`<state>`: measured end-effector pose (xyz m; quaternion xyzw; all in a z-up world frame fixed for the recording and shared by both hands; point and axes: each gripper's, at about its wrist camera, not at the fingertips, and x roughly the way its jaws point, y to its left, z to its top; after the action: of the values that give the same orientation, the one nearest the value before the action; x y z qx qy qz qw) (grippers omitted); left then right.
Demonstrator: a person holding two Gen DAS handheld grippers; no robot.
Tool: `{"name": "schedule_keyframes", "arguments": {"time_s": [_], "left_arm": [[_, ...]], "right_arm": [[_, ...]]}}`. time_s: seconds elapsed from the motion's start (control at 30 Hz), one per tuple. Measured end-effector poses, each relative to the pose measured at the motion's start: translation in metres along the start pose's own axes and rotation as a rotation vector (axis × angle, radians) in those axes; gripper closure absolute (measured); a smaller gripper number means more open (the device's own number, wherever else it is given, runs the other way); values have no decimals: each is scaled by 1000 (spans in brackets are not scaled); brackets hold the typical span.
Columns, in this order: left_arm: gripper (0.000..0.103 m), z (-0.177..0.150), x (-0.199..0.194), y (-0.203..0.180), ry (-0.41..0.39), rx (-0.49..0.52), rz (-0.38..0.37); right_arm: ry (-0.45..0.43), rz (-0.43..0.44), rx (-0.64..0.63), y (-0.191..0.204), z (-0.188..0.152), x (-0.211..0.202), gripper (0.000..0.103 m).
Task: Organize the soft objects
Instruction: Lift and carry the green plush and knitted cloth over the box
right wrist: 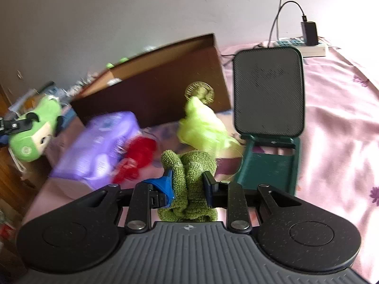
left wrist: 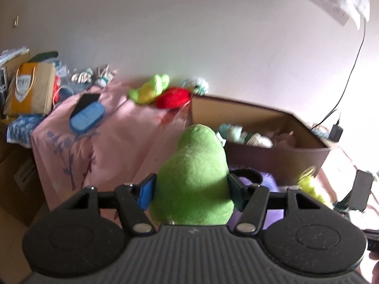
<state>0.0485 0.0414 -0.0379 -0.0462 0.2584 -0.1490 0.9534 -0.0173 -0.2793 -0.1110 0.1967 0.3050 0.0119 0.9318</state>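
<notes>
Now we hold both loaded: left gripper clamped on green plush, upright; right gripper clamped on knitted green toy. Cardboard box ahead-right of left gripper, nearer; we judge drop there next.

We see each hand-held gripper as a black speckled plastic frame: the left hand-held gripper and right hand-held gripper share a grey ribbed centre plate, two round discs, silver pivot screws, and one blue and one dark finger pad.
</notes>
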Motion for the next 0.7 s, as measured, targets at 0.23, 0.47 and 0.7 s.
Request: {"name": "schedule_keyframes", "arguments": {"time_s": [0.23, 0.47, 0.7], "left_arm": [[40, 26, -4, -19, -54, 25, -71], [40, 58, 24, -39, -73, 66, -111], [39, 95, 78, -51, -88, 106, -59]], "right_arm": [[-59, 126, 2, 15, 33, -10, 95], [-138, 204, 0, 28, 98, -2, 94], [-181, 156, 29, 31, 158, 38, 94]]}}
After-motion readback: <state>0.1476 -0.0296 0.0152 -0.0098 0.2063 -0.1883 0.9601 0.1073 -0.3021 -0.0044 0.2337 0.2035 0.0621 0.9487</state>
